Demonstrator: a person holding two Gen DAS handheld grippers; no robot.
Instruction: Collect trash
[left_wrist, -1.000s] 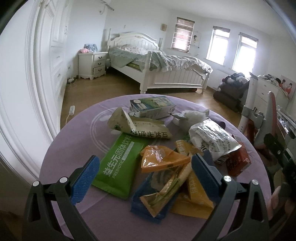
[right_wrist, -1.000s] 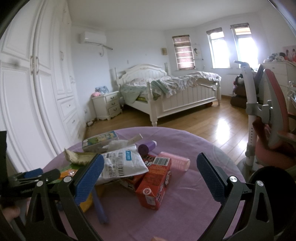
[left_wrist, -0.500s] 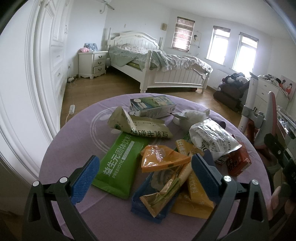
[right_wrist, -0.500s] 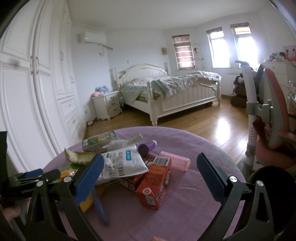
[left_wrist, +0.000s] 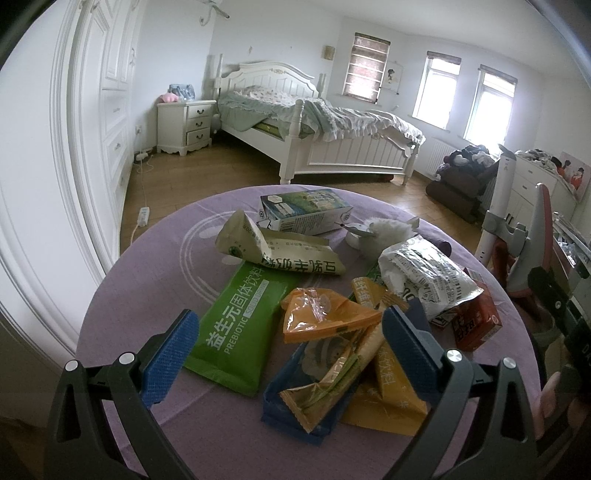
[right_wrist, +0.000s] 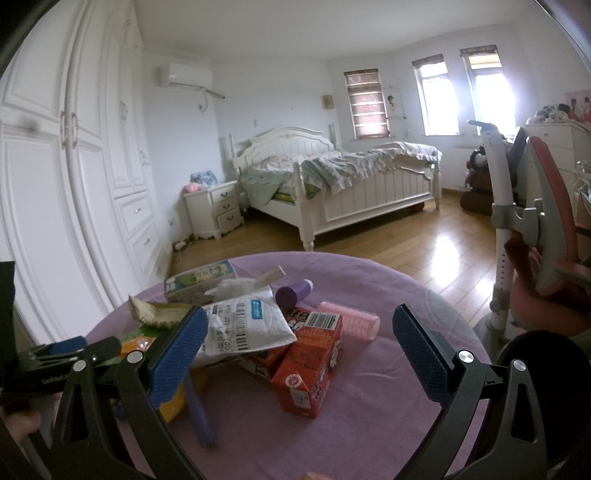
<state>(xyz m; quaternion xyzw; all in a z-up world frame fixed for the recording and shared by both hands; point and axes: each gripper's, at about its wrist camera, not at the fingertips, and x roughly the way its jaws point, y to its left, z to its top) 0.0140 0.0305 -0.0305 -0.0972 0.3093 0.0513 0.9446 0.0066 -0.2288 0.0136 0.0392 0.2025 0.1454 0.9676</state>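
Here the trash is seen heaped on the round purple worktop (left_wrist: 155, 280), in the middle of both views. In the left wrist view a green pouch (left_wrist: 236, 328) lies flat at centre left, with a crumpled beige packet (left_wrist: 280, 251) above it and a milk carton (left_wrist: 306, 214) on its side beyond. An orange wrapper (left_wrist: 325, 314) lies over a torn snack bag (left_wrist: 332, 376) and a yellow sachet (left_wrist: 391, 380), which rest on a blue tray (left_wrist: 284, 402). A crinkled white bag (left_wrist: 424, 280) is seen at the right, partly over a red carton (left_wrist: 476, 325).

In the right wrist view the red carton (right_wrist: 310, 365) lies at centre, touching a pink roller (right_wrist: 351, 321), with a purple cap (right_wrist: 293, 291) behind and the white bag (right_wrist: 247, 328) to the left.

The left claw (left_wrist: 288, 358) is held open above the wrappers, nothing gripped. The right claw (right_wrist: 295, 354) is likewise spread wide and empty, framing the red carton.

Against the earlier frames no change is found: the trash lies as before, and both claws have stayed open in the same places.
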